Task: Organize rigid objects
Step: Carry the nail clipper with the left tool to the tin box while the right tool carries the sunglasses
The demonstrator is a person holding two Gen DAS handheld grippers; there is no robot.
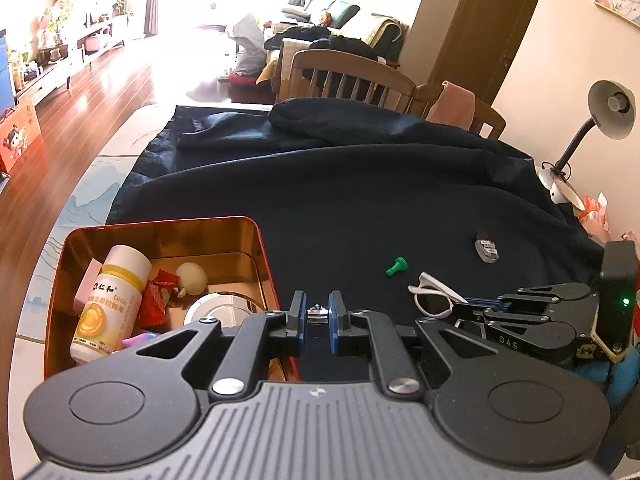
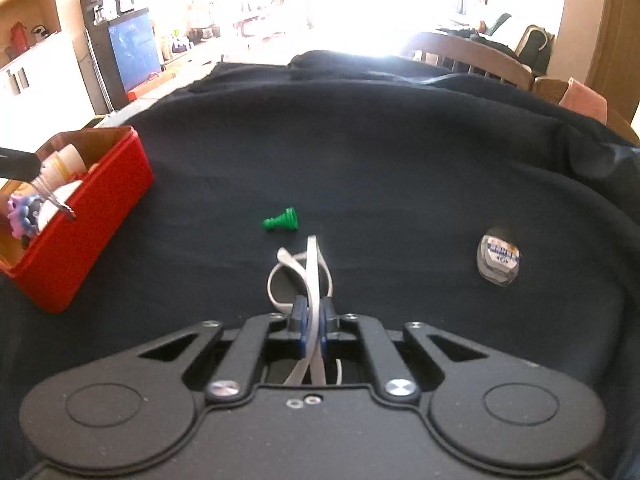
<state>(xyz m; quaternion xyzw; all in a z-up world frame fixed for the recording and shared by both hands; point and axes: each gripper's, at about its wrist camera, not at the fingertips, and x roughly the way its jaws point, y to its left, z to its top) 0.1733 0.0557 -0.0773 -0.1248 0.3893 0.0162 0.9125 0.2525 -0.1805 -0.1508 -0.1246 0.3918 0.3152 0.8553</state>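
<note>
right gripper (image 2: 311,330) clamped on white plastic-framed sunglasses (image 2: 304,272), 6 o'clock on dark cloth (image 2: 360,160) | light, stiff, slippery; grip temple arm | left gripper (image 1: 317,316) pinches small metal clip (image 1: 317,313), by red tin (image 2: 80,216)

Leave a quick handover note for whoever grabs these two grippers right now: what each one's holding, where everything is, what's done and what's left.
Left gripper: shut on a small metal clip, hanging at the red tin's right edge.
Right gripper: shut on the white sunglasses, low over the dark cloth.
Done: in the tin already are a white pill bottle, red wrappers, a cream figurine, a round white disc and a purple toy.
Left: drop the clip in, bring the sunglasses over, then collect the green pawn and the small clear packet, both loose on the cloth.
</note>
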